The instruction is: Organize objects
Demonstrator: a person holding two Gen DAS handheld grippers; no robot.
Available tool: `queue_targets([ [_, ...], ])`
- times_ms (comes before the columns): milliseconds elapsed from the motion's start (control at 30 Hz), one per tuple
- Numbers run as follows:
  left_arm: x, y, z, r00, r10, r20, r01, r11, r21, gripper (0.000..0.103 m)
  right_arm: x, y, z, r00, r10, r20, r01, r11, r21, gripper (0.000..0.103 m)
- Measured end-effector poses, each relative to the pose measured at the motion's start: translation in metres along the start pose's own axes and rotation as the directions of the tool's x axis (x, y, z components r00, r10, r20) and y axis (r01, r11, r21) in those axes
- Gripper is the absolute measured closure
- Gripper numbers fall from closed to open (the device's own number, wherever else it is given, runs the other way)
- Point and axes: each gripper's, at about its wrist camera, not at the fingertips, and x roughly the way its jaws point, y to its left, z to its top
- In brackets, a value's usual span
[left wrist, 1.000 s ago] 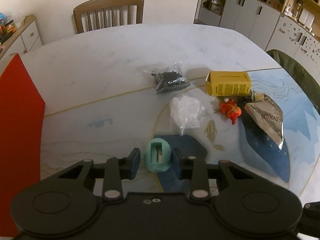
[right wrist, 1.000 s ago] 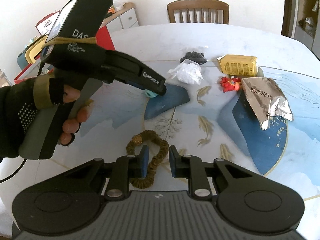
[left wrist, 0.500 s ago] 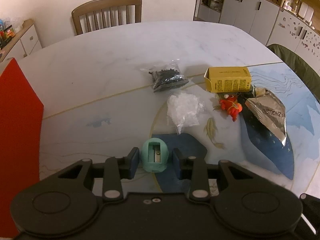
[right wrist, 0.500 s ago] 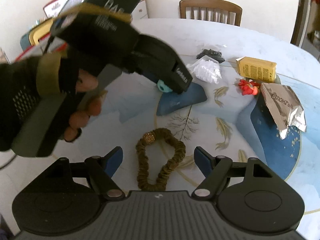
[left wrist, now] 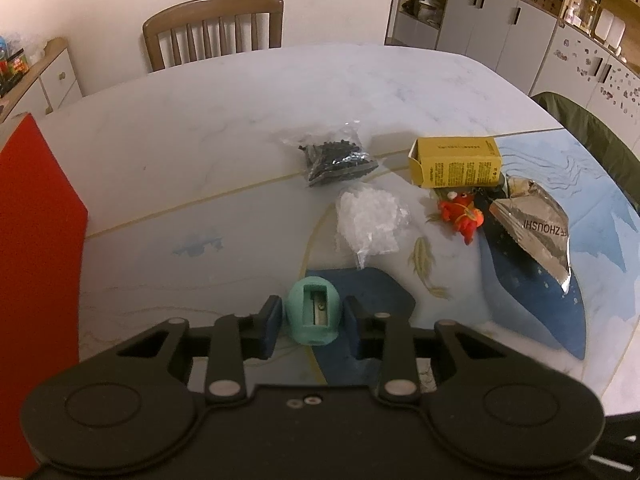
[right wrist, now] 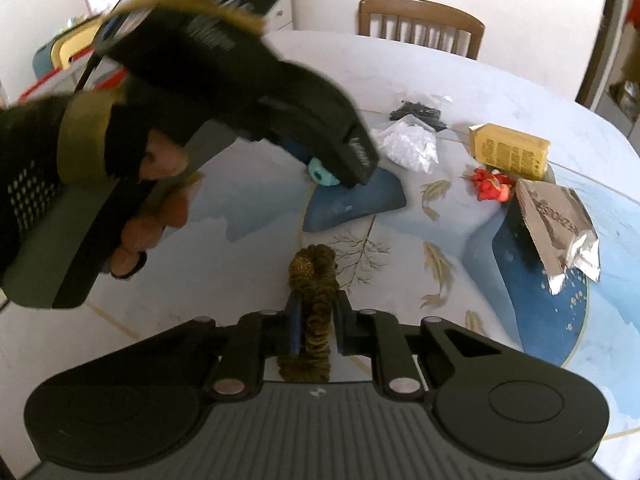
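Gripping from both sides, the left gripper (left wrist: 308, 326) brackets a teal pencil sharpener (left wrist: 314, 314) on the table (left wrist: 192, 128), though whether its pads actually touch is hard to tell; at right, the right gripper (right wrist: 316, 330) is clamped on an olive hair scrunchie (right wrist: 314, 304), whose lower loop is cut off behind the tool body, while a gloved hand (right wrist: 60, 168) blocks the view's left.

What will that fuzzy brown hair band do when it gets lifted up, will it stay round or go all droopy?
Probably droopy. The hair band is a soft ruffled fabric loop, and the right gripper has already squashed it flat between its fingers, so it bends easily. It looks light, so the pinch should hold it. The gold bead may make that end hang lowest.
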Motion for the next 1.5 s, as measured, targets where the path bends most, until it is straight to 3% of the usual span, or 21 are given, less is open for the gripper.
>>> queue_targets([
  [467, -0.016, 0.014, -0.002, 0.999, -0.036, 0.023, 0.037, 0.999, -0.008, 0.073, -0.031, -0.03, 0.012, 0.998, 0.0, 0.06, -0.01, 0.986, 0.165, 0.088],
  [767, -0.005, 0.021, 0.001, 0.995, -0.097, -0.031, 0.096, 0.995, -0.033, 0.072, -0.031, -0.038, 0.012, 0.998, -0.006, 0.065, -0.008, 0.978, 0.207, 0.088],
  [1200, -0.002, 0.015, 0.003, 0.999, -0.05, -0.009, 0.05, 0.999, 0.013, 0.074, -0.032, -0.046, 0.013, 0.997, -0.018, 0.069, 0.002, 0.974, 0.225, 0.088],
  [1500, -0.028, 0.024, 0.007, 0.998, -0.05, 0.036, 0.051, 0.999, -0.019, 0.074, -0.042, -0.044, 0.028, 0.995, -0.012, 0.095, -0.008, 0.978, 0.209, 0.088],
])
